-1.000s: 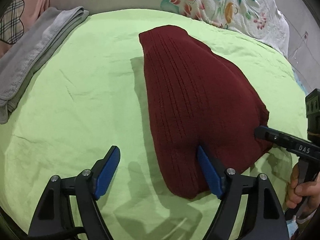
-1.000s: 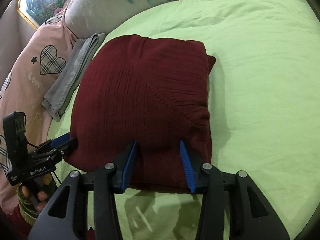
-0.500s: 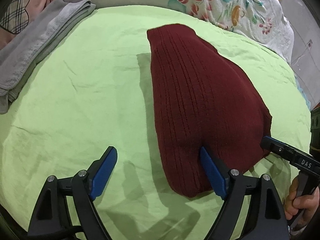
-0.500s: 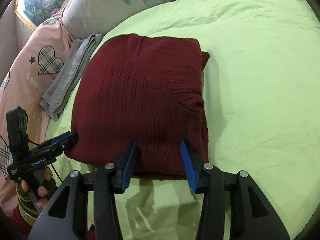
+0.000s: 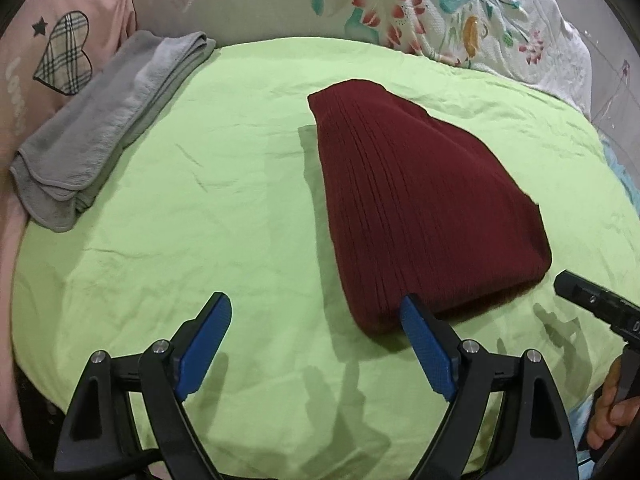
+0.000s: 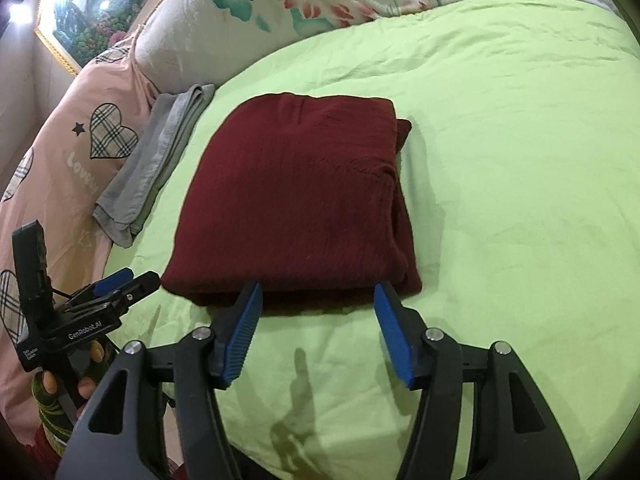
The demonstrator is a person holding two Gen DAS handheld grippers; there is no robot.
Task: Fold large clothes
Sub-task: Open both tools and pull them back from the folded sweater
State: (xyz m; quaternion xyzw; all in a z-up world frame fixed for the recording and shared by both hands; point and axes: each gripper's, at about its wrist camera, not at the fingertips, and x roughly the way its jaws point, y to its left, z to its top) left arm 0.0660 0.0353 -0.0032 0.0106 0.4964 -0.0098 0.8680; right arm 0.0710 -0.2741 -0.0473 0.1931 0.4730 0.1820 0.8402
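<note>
One lime-green bed sheet (image 6: 520, 160) carries the folded dark-red ribbed knit sweater (image 6: 296, 208) mid-bed. Folding looks finished; next, set it aside. Left gripper (image 5: 316, 344) jaws wide, empty; right gripper (image 6: 318, 330) jaws opening, clear of it.

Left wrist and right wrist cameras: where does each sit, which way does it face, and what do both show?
Left wrist: on the left tongs, looking down along open blue pads at the green sheet; the folded maroon sweater lies right of centre; the right tongs and a hand show at the right edge.
Right wrist: on the right tongs, jaws opening, sweater beyond the pads; left tongs at lower left.
Shared: sweater, sheet, grey towel, floral pillow.
</note>
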